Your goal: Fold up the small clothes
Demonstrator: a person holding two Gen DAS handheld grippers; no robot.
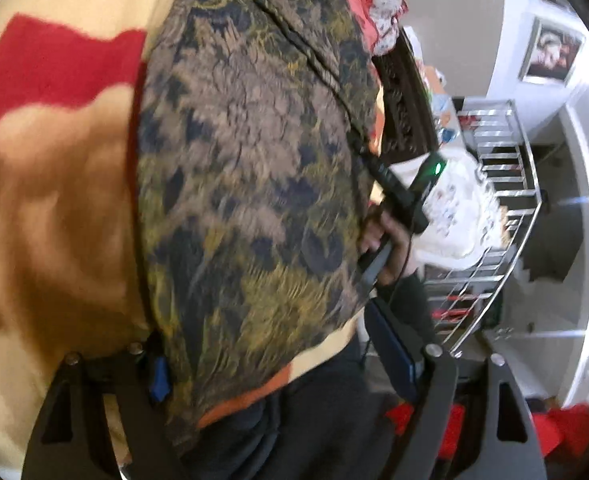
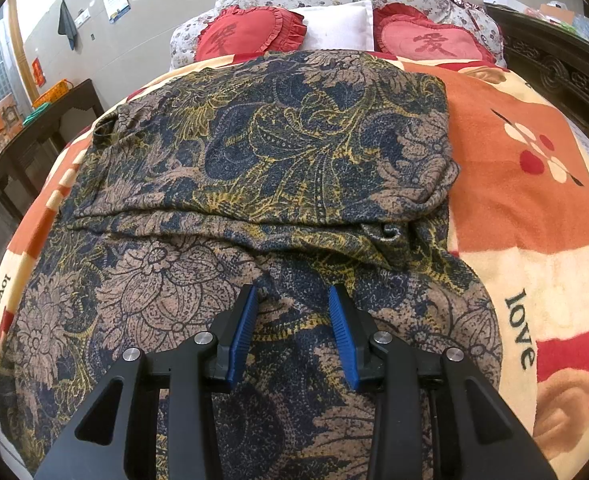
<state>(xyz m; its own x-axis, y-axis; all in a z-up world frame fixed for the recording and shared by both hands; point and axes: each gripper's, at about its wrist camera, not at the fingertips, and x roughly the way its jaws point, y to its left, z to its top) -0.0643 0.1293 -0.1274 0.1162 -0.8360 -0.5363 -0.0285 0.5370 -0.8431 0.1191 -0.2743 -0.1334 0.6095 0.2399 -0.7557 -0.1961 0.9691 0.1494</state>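
Note:
A garment (image 2: 270, 152) printed in navy, tan and yellow lies spread on the orange, cream and red blanket (image 2: 506, 200), with its far half doubled over the near half along a fold across the middle. My right gripper (image 2: 293, 294) points down at the near half with its blue pads (image 2: 243, 324) set apart. The cloth lies flat under the gap and nothing is pinched. In the left wrist view the garment (image 1: 254, 160) fills the middle, blurred. My left gripper (image 1: 262, 340) stands wide open at its near edge, cloth lying between the jaws.
Two red heart cushions (image 2: 250, 32) and a white pillow (image 2: 338, 26) lean on a floral bolster at the bed's head. A dark carved bed frame (image 2: 562, 76) runs along the right. A chrome rack (image 1: 502, 208) stands beside the bed. A hand (image 1: 386, 240) grips the other handle.

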